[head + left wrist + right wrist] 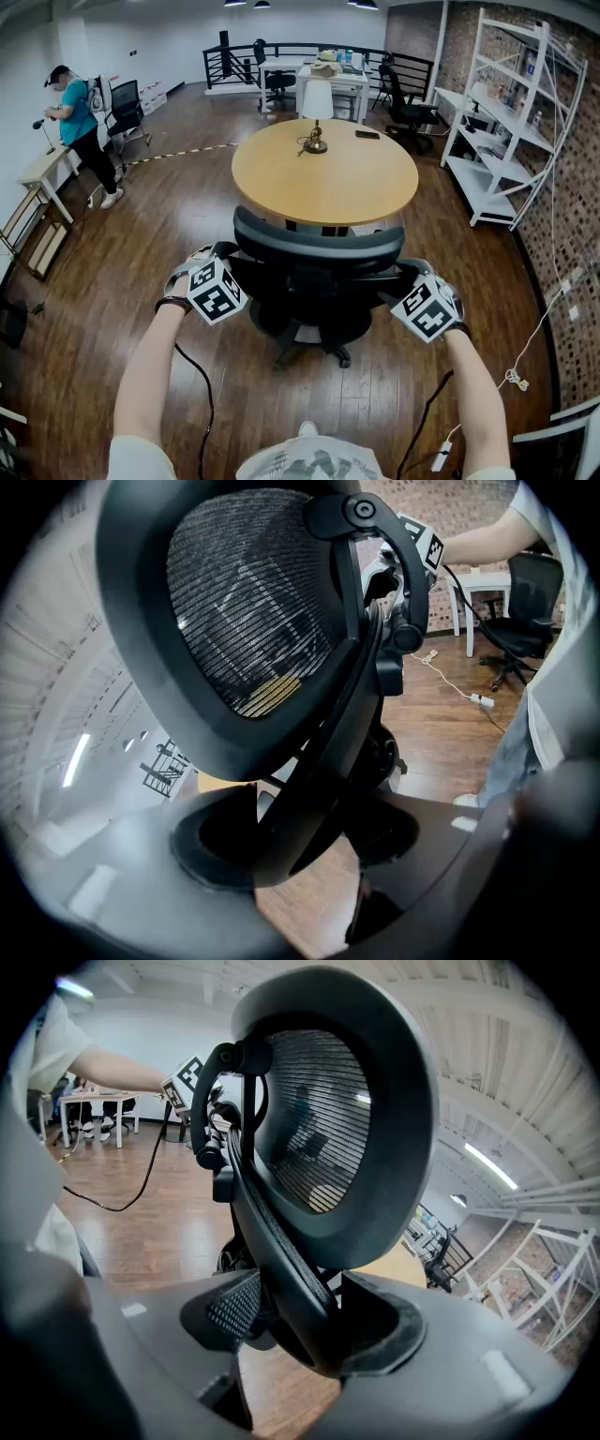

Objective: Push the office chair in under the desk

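Handling: black mesh-backed office chair [319, 277], castored and stiff-framed; likely rolls easily.
Grip: left gripper [292, 850] and right gripper [298, 1327] each clamped on backrest rim [281, 1246], mid-frame.

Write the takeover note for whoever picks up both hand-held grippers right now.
Left hand-held gripper: clamped on the left edge of the office chair backrest.
Right hand-held gripper: clamped on the backrest's right edge.
Chair: at the near edge of the round desk, backrest toward you; its base sticks out on your side.
Done: chair gripped, lined up with the desk.
Left: push in as far as it goes, then release both.
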